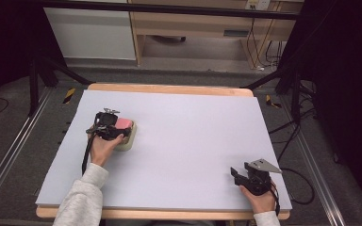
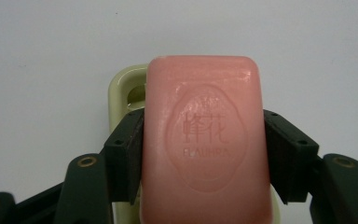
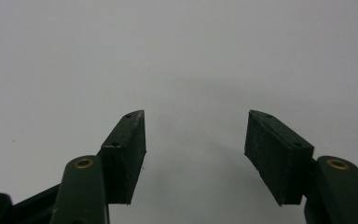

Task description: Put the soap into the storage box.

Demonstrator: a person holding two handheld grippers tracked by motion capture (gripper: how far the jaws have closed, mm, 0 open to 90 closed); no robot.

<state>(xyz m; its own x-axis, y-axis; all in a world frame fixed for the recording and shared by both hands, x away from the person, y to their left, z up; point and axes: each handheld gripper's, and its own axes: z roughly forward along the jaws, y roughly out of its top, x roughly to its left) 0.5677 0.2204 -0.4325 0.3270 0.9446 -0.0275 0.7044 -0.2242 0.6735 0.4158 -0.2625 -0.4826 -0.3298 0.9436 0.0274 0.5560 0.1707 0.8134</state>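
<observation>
Left tool clamps pink soap bar over pale green dish, white table.

A pale desk in a dim workroom
The desk has a light grey-lilac top with a wooden rim showing along its far and near edges. Beyond it stands a light wooden cabinet with an open recess underneath, and beside that a white panel. A black bar runs across the top of the high view. Dark stand legs slant down at the far left and more at the far right. Black cables trail over the grey floor to the right of the desk, and yellow-and-black striped tape marks the floor near each far corner
</observation>
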